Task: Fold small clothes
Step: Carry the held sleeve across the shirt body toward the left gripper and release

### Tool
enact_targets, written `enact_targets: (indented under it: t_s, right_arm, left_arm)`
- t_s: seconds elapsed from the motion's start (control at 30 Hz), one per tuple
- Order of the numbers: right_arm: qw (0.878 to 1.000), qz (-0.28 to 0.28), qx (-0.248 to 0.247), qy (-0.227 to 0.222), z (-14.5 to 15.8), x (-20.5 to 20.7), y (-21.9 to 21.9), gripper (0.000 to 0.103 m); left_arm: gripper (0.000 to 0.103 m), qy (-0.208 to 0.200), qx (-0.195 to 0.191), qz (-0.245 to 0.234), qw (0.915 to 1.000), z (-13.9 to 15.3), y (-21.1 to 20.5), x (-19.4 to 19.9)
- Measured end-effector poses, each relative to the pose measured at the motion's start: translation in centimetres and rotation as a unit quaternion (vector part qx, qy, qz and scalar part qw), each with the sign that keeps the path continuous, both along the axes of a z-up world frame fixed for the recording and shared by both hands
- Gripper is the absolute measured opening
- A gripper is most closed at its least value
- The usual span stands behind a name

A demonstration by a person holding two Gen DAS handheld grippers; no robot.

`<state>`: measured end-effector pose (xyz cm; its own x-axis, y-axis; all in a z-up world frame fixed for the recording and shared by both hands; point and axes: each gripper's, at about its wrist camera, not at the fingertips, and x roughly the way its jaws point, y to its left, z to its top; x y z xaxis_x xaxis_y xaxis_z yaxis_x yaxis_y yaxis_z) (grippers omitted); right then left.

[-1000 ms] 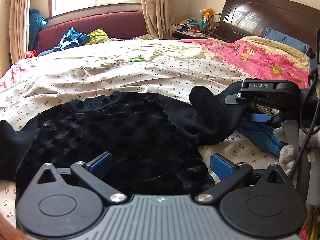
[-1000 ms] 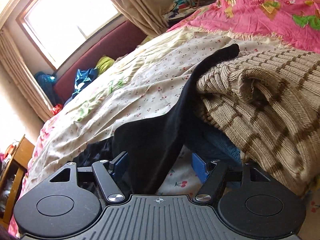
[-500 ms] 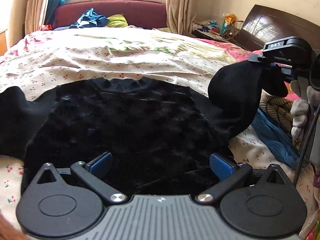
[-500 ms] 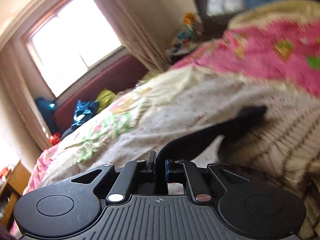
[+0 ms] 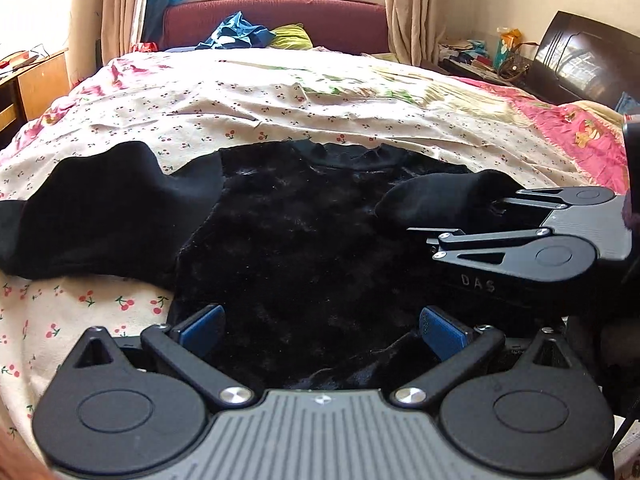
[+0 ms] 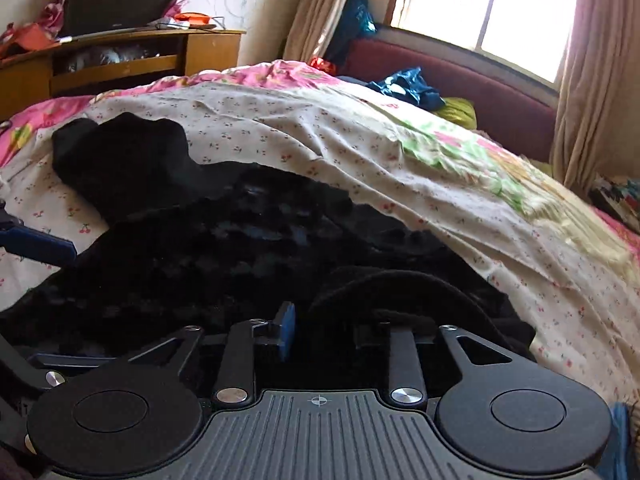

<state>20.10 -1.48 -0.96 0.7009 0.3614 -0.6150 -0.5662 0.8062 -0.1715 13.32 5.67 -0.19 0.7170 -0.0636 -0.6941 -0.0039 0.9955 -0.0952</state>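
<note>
A black fuzzy sweater [image 5: 304, 248] lies flat on the cherry-print bedsheet [image 5: 280, 112], neckline away from me. Its left sleeve [image 5: 100, 208] spreads out to the left. The right sleeve [image 5: 432, 200] is folded inward over the chest. My right gripper [image 5: 460, 218] lies on its side at that sleeve. In the right wrist view its jaws [image 6: 326, 332] are opening, and the sleeve cuff [image 6: 392, 292] lies loose between them and over the right finger. My left gripper [image 5: 320, 328] stands open just above the sweater's hem, with nothing gripped.
A pink quilt [image 5: 580, 140] and a dark headboard [image 5: 580, 60] are at the right. A maroon bench [image 5: 280, 20] with loose clothes runs under the window. At the left stands a wooden desk [image 6: 120, 60]. A cluttered nightstand [image 5: 480, 56] sits beside the headboard.
My right gripper shut on the right sleeve, lifted it off the clothes pile and carried it left onto the sweater's body while rolling over; its jaws have since parted. The left gripper shifted sideways, staying open.
</note>
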Motion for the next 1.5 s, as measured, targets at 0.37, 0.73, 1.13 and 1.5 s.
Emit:
enact_targets:
  t_s: [0.37, 0.73, 1.13, 1.5]
  right_arm:
    - [0.920, -0.163, 0.331, 0.131, 1.6, 0.6, -10.4, 0.064]
    - [0.879, -0.298, 0.356, 0.111, 3.0, 5.1, -11.2, 0.010]
    - [0.963, -0.192, 0.191, 0.007, 9.0, 5.3, -3.9, 0.013]
    - [0.977, -0.095, 0.162, 0.099, 3.8, 4.7, 1.6, 0.034]
  left_arm:
    - [0.103, -0.003, -0.006, -0.026, 0.9997, -0.1, -0.3, -0.1]
    - [0.103, -0.016, -0.030, -0.015, 0.9993, 0.2, 0.6, -0.3]
    - [0.103, -0.053, -0.035, 0.013, 0.9979, 1.2, 1.7, -0.8]
    - [0.103, -0.043, -0.034, 0.012, 0.9984, 0.7, 1.9, -0.5]
